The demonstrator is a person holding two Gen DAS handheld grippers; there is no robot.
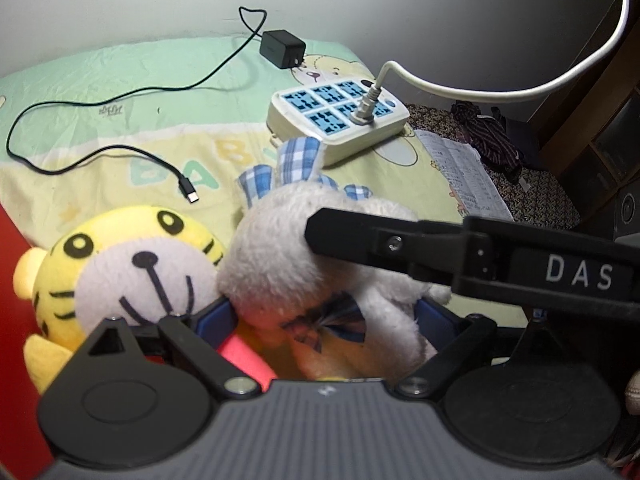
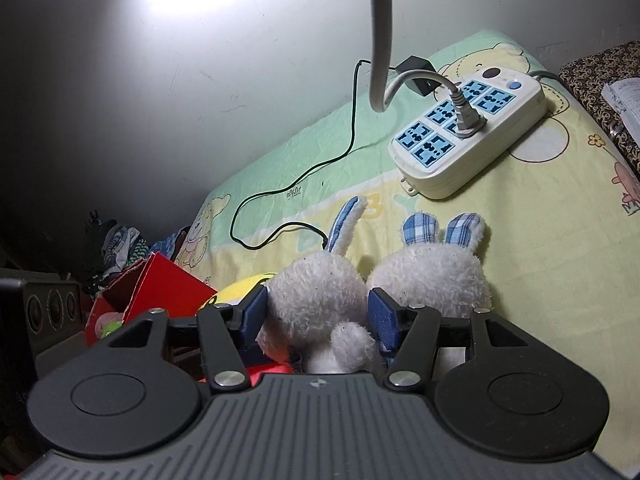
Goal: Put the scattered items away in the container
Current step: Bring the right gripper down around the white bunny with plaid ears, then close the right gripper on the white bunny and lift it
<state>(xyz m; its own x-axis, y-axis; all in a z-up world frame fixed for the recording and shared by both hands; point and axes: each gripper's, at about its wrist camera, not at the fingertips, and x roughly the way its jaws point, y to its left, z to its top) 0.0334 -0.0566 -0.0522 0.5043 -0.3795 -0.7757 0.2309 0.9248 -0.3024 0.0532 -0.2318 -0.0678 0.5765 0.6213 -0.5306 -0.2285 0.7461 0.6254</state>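
In the left wrist view, the left tongs [image 1: 324, 316] are seen at the bottom with their blue pads wide apart. A white plush rabbit with a bow tie [image 1: 280, 272] is placed between the pads; no squeezing of it is seen. Across the head of this rabbit, from the right edge, one black finger [image 1: 360, 240] of the right tongs is laid. A yellow plush tiger [image 1: 132, 272] is pressed against the rabbit on its left. A red box [image 1: 16, 320] is cut by the lower left edge. Higher on the bed sheet [image 1: 120, 140], a black charger [image 1: 282, 48] with its cable [image 1: 120, 92] is spread at the upper left, and a white power strip [image 1: 336, 120] is found in the upper middle, with a white cord plugged in.

In the right wrist view, the right tongs [image 2: 318, 314] are shown apart, and the left rabbit [image 2: 316, 300] of two is framed by the pads but not clamped. The right rabbit [image 2: 436, 276] is leaned just beside it, outside the right pad. Which of them carries the bow tie cannot be told. The red box [image 2: 168, 284] is opened at the lower left, near the toys, and the power strip [image 2: 468, 132] is seen at the upper right.
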